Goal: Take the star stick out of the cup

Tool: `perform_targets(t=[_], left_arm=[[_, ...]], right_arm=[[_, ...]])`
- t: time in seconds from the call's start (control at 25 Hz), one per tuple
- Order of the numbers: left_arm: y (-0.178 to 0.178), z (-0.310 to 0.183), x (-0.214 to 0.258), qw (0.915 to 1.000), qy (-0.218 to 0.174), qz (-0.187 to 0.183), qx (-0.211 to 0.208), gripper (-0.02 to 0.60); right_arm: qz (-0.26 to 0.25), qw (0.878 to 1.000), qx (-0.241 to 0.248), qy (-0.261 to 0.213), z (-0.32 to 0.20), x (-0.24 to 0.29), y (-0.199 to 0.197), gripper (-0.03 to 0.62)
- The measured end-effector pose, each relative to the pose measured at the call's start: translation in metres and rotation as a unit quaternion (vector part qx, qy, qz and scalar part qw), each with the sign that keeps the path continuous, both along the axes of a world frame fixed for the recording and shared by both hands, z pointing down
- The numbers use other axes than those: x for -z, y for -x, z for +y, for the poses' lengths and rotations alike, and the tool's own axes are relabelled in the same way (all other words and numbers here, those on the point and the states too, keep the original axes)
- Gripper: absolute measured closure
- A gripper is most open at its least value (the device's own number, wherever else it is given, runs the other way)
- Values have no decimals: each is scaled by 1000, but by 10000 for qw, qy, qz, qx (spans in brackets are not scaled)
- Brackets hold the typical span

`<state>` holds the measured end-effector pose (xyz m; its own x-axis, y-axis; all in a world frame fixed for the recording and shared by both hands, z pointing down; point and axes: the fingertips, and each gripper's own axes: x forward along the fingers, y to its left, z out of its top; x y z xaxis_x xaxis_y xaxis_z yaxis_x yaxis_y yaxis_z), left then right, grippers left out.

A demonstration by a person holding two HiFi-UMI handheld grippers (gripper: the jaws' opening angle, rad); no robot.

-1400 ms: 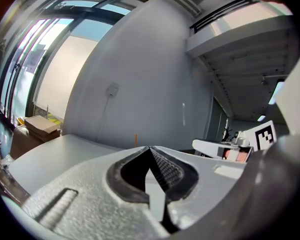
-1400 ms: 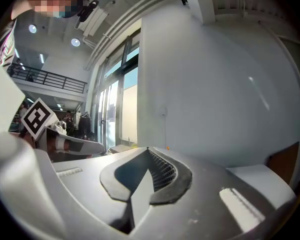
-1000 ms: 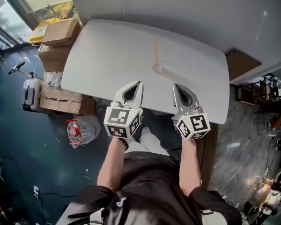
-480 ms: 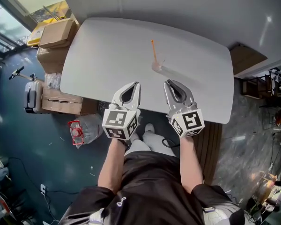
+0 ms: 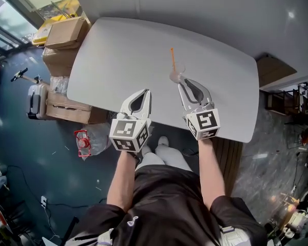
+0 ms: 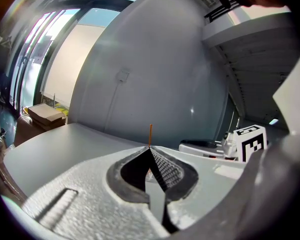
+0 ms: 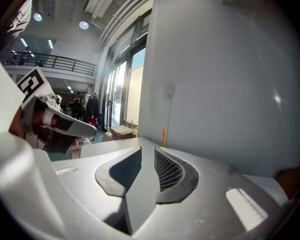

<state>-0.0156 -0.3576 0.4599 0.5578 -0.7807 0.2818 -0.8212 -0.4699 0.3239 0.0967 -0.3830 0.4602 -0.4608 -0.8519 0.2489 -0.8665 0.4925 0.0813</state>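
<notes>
The empty right tool (image 5: 188,84) is being opened to admit the thin orange star stick (image 5: 172,59) in the clear plastic cup (image 5: 176,76); the left tool (image 5: 142,93) is clenched.

A white table (image 5: 118,60) stands beside a grey wall (image 5: 205,9), cardboard boxes (image 5: 64,32) on the dark floor (image 5: 25,152).

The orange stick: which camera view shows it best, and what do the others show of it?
Head view: the orange stick shows full-length, standing in the clear cup on the table. The left and right gripper views show only its thin upper part, far off.
</notes>
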Motion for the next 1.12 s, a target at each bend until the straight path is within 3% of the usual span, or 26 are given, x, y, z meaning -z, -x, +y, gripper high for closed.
perform_targets(t=[0.36, 0.64, 1.12], left_arm=[[7, -8, -11, 9998, 117, -20, 174, 578], [12, -13, -15, 9994, 201, -15, 293, 578], [14, -18, -20, 9988, 270, 17, 400, 578]], right_arm=[[460, 9984, 177, 266, -49, -39, 5, 502], [295, 9973, 178, 647, -77, -58, 6, 484], [432, 9943, 137, 965, -115, -85, 8, 482]])
